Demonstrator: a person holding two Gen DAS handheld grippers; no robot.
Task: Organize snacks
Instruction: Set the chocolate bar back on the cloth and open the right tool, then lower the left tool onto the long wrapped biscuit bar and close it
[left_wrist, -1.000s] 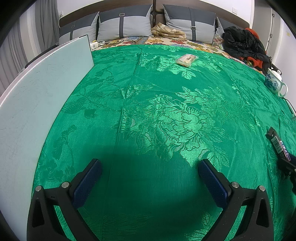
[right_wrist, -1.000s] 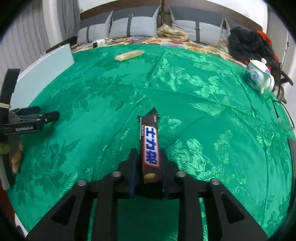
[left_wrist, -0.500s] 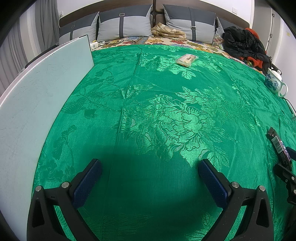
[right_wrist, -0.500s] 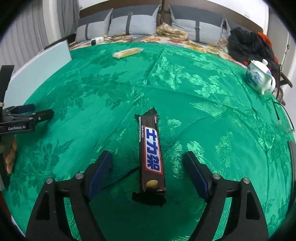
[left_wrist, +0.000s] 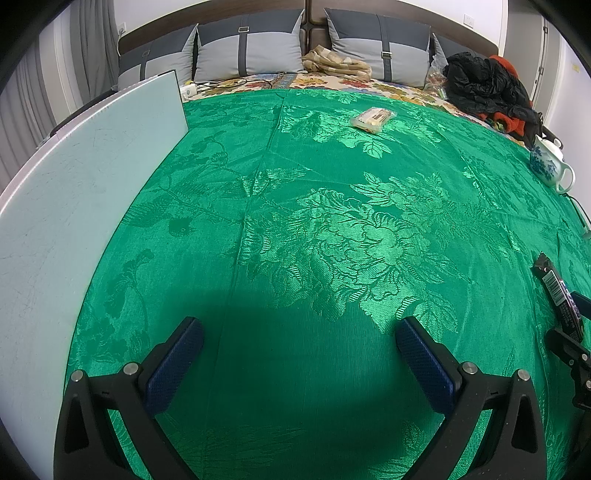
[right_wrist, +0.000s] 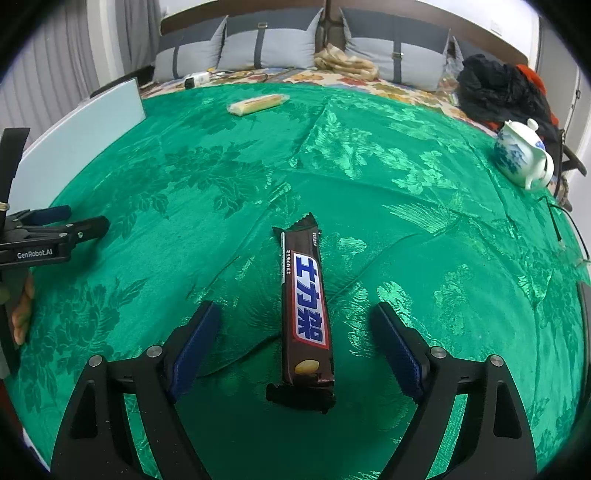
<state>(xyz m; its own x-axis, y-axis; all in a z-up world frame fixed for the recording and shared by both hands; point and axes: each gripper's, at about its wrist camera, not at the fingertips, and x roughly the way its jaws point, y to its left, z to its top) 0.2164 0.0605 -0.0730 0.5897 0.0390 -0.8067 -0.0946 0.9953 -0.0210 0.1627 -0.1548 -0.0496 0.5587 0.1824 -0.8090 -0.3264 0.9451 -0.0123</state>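
A brown chocolate bar (right_wrist: 304, 306) with a blue-and-white label lies flat on the green cloth (right_wrist: 406, 221), lengthwise between the fingers of my right gripper (right_wrist: 295, 317). The jaws are opening and the blue pads stand well clear of the wrapper on both sides. The same chocolate bar (left_wrist: 559, 295) shows at the right edge of the left wrist view. My left gripper (left_wrist: 295, 325) hovers open over bare cloth with nothing between its fingers; the left gripper (right_wrist: 55, 229) also appears at the left of the right wrist view. A pale wrapped snack (left_wrist: 373, 117) lies far back on the cloth; the pale snack (right_wrist: 258, 104) shows there too.
A pale blue board (left_wrist: 74, 206) runs along the left edge of the cloth. A white-and-blue teapot (right_wrist: 522, 155) stands at the right, with a thin cable near it. Grey pillows (left_wrist: 251, 51), a folded blanket and a dark heap of clothes (left_wrist: 487, 88) lie at the back.
My right gripper went from shut on the chocolate bar to wide open, and the bar now lies loose on the cloth. The left gripper has stayed still and open.
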